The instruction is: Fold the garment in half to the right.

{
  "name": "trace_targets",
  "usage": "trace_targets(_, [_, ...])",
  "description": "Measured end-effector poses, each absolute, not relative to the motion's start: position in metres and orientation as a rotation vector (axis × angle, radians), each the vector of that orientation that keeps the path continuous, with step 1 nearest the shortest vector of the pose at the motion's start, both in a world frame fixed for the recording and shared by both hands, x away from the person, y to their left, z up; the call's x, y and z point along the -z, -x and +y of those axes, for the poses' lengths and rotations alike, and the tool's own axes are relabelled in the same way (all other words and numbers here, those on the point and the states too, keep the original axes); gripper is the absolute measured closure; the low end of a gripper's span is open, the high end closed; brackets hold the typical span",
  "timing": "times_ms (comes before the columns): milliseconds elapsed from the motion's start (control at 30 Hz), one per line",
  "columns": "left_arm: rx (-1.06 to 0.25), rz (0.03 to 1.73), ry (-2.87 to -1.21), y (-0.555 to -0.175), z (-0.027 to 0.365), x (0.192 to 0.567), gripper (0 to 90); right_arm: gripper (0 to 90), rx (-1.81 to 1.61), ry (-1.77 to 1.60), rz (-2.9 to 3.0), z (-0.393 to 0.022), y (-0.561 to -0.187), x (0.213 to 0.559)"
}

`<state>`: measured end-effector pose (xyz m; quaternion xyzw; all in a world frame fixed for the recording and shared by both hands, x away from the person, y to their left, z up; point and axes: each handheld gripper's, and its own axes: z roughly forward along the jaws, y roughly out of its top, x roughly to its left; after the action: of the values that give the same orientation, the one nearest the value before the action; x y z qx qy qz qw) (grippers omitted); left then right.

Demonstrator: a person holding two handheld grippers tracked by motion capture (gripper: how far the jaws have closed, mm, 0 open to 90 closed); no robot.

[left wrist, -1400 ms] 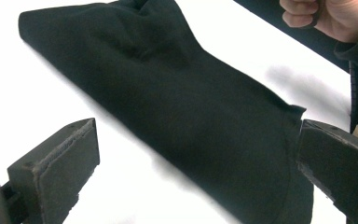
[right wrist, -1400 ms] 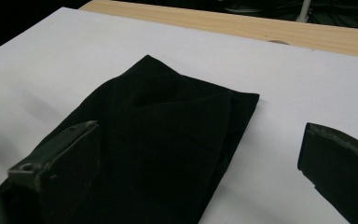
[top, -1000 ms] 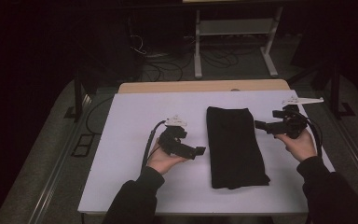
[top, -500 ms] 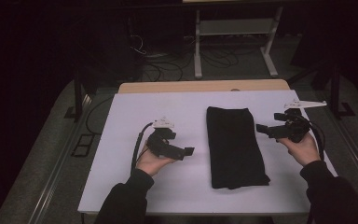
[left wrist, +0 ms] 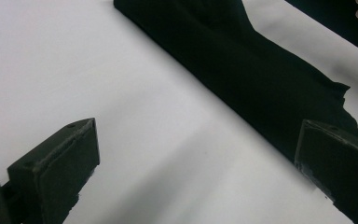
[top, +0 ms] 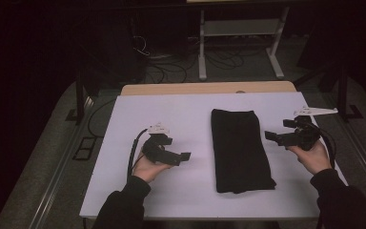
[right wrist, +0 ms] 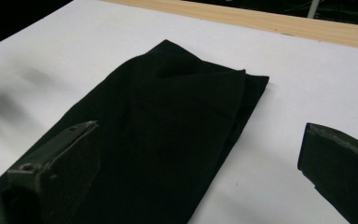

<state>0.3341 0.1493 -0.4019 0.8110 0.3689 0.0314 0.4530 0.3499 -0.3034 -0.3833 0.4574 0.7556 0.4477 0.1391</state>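
Flanking the folded black cloth (top: pixel 240 149) at table (top: pixel 124 191) centre — left gripper (top: pixel 185 156) at 9 o'clock, right gripper (top: pixel 270 135) at 3, both released. Risking pinching only the top layer, unfolding it.

Black cloth (top: pixel 240 149), folded into a long strip, lies flat, lengthwise near-to-far, right of centre on the white surface (top: pixel 181 114).

Black cloth (top: pixel 240 150), white table (top: pixel 181 114)
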Motion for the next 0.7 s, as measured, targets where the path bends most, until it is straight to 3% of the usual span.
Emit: trace_targets(700, [-0.138,0.944,-1.964,-0.326,0.188,0.405,0.0,0.0,-1.299,-1.299,2.176,-0.31,-0.326,0.385])
